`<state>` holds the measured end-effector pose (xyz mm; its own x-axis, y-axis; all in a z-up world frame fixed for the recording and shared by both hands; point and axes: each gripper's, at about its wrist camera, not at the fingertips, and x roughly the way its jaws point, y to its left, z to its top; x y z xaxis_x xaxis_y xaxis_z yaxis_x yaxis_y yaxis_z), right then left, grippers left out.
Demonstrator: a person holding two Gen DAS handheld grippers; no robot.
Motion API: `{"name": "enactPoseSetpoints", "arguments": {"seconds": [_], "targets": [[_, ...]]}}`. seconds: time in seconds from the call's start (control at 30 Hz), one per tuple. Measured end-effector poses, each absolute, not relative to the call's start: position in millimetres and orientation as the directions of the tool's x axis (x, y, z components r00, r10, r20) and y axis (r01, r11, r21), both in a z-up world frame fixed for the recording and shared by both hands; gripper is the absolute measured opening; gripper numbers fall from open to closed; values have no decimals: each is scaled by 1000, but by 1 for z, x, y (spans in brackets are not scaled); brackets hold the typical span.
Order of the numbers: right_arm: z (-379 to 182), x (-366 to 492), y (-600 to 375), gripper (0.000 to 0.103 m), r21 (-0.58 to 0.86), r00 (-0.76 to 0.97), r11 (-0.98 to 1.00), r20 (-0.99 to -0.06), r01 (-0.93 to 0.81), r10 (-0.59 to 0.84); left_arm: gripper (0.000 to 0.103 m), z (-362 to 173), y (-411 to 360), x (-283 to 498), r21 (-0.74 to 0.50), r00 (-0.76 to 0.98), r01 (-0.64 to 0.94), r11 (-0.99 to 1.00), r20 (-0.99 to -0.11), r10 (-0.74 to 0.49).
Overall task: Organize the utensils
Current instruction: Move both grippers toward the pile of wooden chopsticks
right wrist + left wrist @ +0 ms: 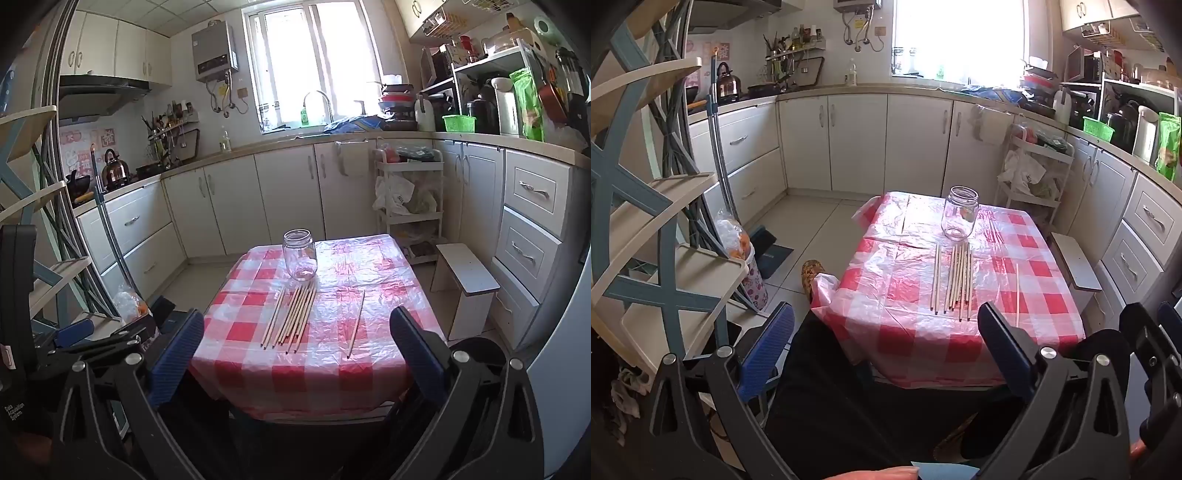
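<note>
An empty clear glass jar stands upright on the small table with a red-and-white checked cloth. Several wooden chopsticks lie side by side in front of the jar. One single chopstick lies apart to their right. My left gripper is open and empty, held back from the table's near edge over a dark lap. My right gripper is open and empty, also short of the near edge. The right gripper also shows in the left wrist view, and the left gripper in the right wrist view.
A blue and beige shelf rack stands close on the left. A white stool and a white trolley stand right of the table. Kitchen cabinets and a cluttered counter run along the back and right. A slippered foot rests left of the table.
</note>
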<state>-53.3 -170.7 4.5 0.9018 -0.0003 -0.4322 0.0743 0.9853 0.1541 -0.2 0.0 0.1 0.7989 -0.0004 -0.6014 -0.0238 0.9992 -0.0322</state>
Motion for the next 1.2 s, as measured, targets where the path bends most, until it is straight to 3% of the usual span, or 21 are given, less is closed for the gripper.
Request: {"name": "enactPoseSetpoints", "arguments": {"seconds": [0.37, 0.77, 0.97, 1.2], "targets": [[4, -53, -170, 97, 154, 901, 985, -433, 75, -1, 96, -1, 0, 1, -35, 789, -35, 999, -614, 6], [5, -51, -168, 97, 151, 903, 986, -430, 73, -1, 96, -13, 2, -6, -94, 746, 25, 995, -661, -82], [7, -50, -169, 97, 153, 902, 986, -431, 71, 2, 96, -12, 12, -8, -84, 753, -52, 995, -658, -16], [6, -48, -164, 97, 152, 902, 986, -431, 63, 9, 96, -9, 7, -6, -61, 750, -29, 998, -662, -19]]}}
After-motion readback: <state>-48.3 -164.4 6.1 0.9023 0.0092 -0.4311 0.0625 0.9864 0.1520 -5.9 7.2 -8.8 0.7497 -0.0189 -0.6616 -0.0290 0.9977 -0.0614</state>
